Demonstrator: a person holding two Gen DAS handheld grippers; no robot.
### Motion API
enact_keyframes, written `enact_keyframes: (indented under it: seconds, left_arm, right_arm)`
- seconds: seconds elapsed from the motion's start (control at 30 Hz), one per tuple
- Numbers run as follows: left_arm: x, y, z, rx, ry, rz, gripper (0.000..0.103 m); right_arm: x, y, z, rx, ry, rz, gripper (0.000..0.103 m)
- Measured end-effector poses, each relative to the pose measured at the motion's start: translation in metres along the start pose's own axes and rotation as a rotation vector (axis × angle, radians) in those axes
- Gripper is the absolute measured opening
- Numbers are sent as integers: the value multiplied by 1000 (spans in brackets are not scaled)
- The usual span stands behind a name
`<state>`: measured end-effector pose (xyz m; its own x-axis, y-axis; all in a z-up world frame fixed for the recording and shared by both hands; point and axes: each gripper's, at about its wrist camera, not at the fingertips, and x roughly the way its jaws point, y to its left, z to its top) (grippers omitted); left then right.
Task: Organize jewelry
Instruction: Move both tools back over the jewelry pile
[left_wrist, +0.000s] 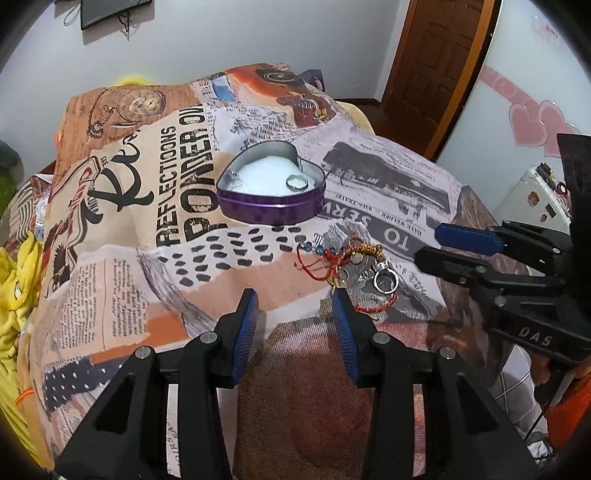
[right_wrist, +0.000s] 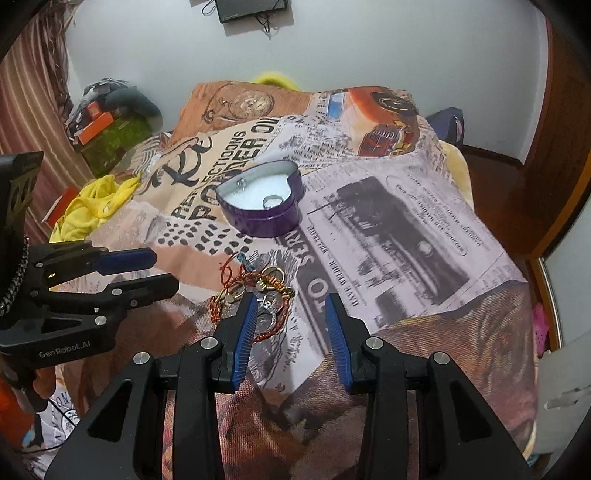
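A purple heart-shaped tin (left_wrist: 273, 210) with white padding stands open on the printed cloth; it also shows in the right wrist view (right_wrist: 266, 221). A ring (left_wrist: 297, 183) and a small silver piece (left_wrist: 234, 178) lie inside it. A tangled pile of jewelry (left_wrist: 354, 269), with red cords, gold rings and a silver ring (left_wrist: 385, 281), lies in front of the tin, and shows in the right wrist view (right_wrist: 258, 291). My left gripper (left_wrist: 295, 301) is open and empty, just left of the pile. My right gripper (right_wrist: 290, 304) is open and empty, just right of the pile.
The printed cloth (left_wrist: 147, 258) covers a raised surface that drops away at its edges. Yellow fabric (right_wrist: 92, 210) and boxes (right_wrist: 107, 140) lie to the left. A wooden door (left_wrist: 436, 55) stands behind on the right.
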<state>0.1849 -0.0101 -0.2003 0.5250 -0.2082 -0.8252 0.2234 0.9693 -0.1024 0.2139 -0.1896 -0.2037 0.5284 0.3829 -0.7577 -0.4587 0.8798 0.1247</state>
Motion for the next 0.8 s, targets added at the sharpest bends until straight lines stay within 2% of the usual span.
enact_keyframes:
  seconds: [0.2, 0.37, 0.53, 0.8]
  left_arm:
    - [7, 0, -6, -6, 11, -7, 41]
    - [8, 1, -7, -14, 3, -6, 41]
    - [7, 6, -7, -53, -13, -38, 41]
    - [12, 2, -6, -52, -1, -48, 41]
  right_arm:
    - [15, 7, -6, 1, 19, 48, 34]
    - [25, 8, -7, -1, 36, 70, 21]
    - [31, 9, -6, -6, 45, 62, 20]
    - [39, 11, -2, -23, 57, 49, 20]
